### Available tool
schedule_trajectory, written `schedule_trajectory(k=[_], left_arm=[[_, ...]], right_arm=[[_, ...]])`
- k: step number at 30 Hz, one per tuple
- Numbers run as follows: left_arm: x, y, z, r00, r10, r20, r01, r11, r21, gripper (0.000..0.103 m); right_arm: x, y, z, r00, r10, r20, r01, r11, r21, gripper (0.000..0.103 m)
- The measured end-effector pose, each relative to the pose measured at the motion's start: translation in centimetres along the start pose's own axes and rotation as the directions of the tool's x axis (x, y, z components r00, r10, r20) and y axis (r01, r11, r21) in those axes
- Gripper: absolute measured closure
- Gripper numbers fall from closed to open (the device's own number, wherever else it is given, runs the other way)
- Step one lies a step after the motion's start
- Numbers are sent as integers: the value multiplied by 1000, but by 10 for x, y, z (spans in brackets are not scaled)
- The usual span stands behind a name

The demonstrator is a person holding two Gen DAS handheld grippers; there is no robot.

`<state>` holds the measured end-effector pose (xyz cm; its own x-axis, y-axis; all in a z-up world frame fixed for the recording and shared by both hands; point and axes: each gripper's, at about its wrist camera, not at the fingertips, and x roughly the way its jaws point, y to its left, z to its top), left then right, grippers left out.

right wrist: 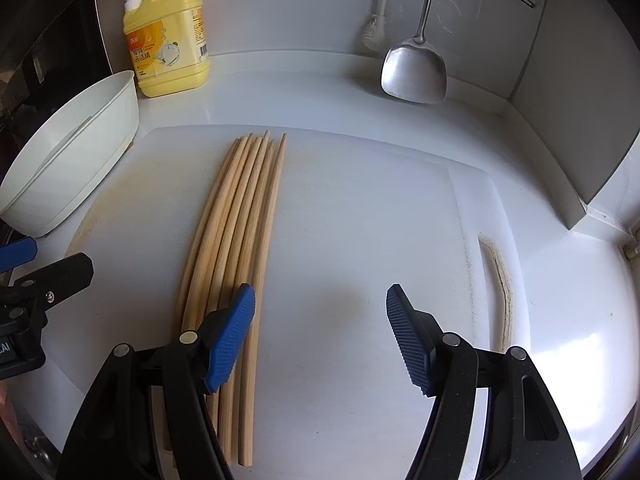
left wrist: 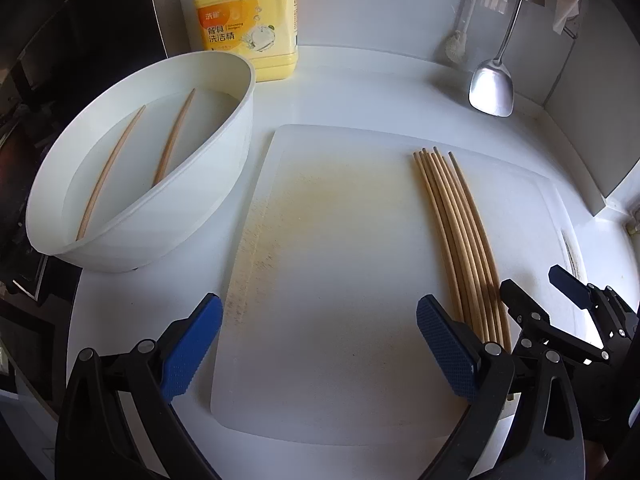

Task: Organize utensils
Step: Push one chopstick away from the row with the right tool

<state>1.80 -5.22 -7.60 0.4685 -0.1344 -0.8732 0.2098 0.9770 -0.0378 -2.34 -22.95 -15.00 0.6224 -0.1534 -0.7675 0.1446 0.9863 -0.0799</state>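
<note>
kitchen counter; dish soap jug point(right wrist: 168, 36); hanging spatula point(right wrist: 414, 68); cutting board point(right wrist: 360, 240)

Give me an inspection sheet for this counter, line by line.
Surface: white counter with a stained white cutting board lying flat.
Job's things: chopstick bundle side by side on the board; two chopsticks in the white basin.
Clutter: yellow detergent bottle, metal spatula, white brush at the back wall.
Grippers: left gripper open, empty; right gripper open, empty, one finger over the bundle.
Cables: nothing seen.
Surroundings: dark appliance at the left; grey panel at the right.
</note>
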Motion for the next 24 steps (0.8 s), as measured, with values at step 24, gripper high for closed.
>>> schedule_trajectory(k=[24], left_arm=[[28,-30,-6,998,-56,36,56,998,-23,7]], right_arm=[[5,-18,-2,996,71,61,-70,997,-8,53]])
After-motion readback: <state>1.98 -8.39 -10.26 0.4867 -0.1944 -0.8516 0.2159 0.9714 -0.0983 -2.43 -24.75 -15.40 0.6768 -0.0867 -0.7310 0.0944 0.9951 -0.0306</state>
